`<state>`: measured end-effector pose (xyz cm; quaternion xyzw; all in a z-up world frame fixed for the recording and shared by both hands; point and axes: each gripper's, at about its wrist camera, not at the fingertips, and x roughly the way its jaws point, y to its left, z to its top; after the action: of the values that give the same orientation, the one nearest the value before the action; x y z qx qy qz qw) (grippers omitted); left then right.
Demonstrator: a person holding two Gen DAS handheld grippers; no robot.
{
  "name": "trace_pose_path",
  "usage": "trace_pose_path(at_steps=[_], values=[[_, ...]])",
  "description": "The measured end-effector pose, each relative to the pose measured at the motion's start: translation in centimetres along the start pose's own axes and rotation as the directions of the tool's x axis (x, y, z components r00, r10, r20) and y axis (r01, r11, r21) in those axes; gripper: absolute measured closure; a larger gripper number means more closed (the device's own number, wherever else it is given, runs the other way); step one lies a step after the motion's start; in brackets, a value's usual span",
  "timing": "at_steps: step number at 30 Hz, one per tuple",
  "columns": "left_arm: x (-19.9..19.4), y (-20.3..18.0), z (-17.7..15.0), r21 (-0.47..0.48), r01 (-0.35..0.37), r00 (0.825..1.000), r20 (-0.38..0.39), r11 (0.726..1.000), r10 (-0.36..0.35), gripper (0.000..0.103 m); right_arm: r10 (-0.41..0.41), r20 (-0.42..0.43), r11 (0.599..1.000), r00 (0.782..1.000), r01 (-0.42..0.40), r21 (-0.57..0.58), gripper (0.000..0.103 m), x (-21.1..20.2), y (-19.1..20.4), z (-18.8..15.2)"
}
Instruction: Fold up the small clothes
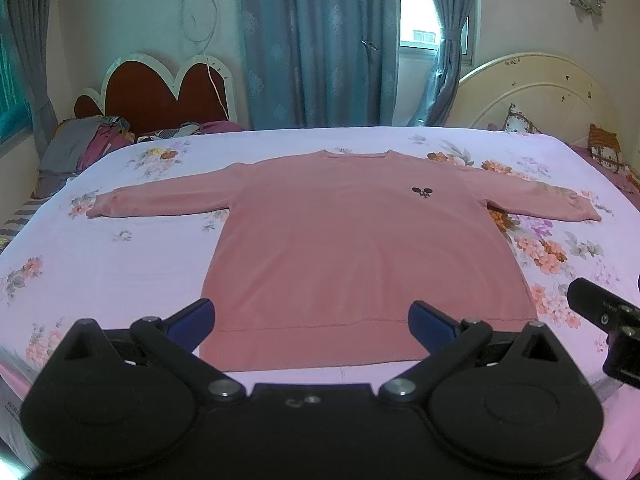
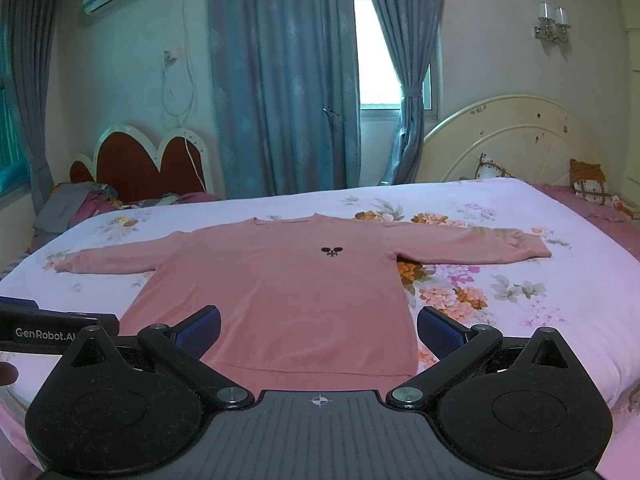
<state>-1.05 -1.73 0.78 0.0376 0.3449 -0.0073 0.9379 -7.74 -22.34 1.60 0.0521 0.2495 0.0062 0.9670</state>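
Closest in, the left gripper [image 1: 312,320] hangs over the near edge of the bed [image 1: 120,264], its jaws spread wide with nothing between them. The right gripper [image 2: 319,330] sits beside it, jaws just as wide and empty. In the left view only a black corner of the right one shows at the frame's edge; in the right view the left one is cut off too, just a bar reading "GenRobot.AI". A blurred fingertip [image 2: 7,373] peeks in below that bar; the rest of the hand is out of frame.

Past the blue pads [image 1: 196,322] lies the sweater [image 1: 360,248], pink, flat and face up on the floral sheet, hem nearest, both sleeves stretched out sideways, unfolded. Its chest carries a small dark emblem [image 1: 422,192], too small to read.

Further back, a heap of clothes [image 1: 84,140] sits at the left, hard to sort out. Pillows [image 1: 604,148] lean by a cream headboard [image 1: 536,92] on the right. Blue curtains [image 1: 316,48] partly hide the window behind.
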Motion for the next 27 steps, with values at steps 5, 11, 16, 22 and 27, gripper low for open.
trace_pose_path(at_steps=[5,11,16,22,27], values=[[0.0,-0.1,0.0,0.001,-0.001,1.0,-0.001,1.0,0.001,0.0,-0.004,-0.004,1.0,1.0,0.004,0.007,0.0,0.4,0.0,-0.2],[0.1,-0.2,0.2,-0.001,-0.005,1.0,-0.002,1.0,0.005,0.0,-0.006,-0.006,1.0,1.0,0.006,0.011,0.0,0.7,-0.4,-0.4],[0.2,-0.2,0.2,-0.003,-0.008,1.0,-0.001,1.0,0.008,0.0,-0.006,-0.004,1.0,1.0,0.007,0.014,0.0,0.6,-0.6,-0.3],[0.3,-0.2,0.3,-0.001,-0.01,1.0,-0.003,1.0,0.01,0.0,-0.008,-0.005,1.0,1.0,0.008,0.019,0.0,0.7,-0.9,-0.2],[0.3,-0.3,0.4,0.0,-0.009,1.0,-0.004,1.0,0.009,0.0,-0.009,-0.007,1.0,1.0,0.01,0.022,0.0,0.7,-1.1,-0.1]])
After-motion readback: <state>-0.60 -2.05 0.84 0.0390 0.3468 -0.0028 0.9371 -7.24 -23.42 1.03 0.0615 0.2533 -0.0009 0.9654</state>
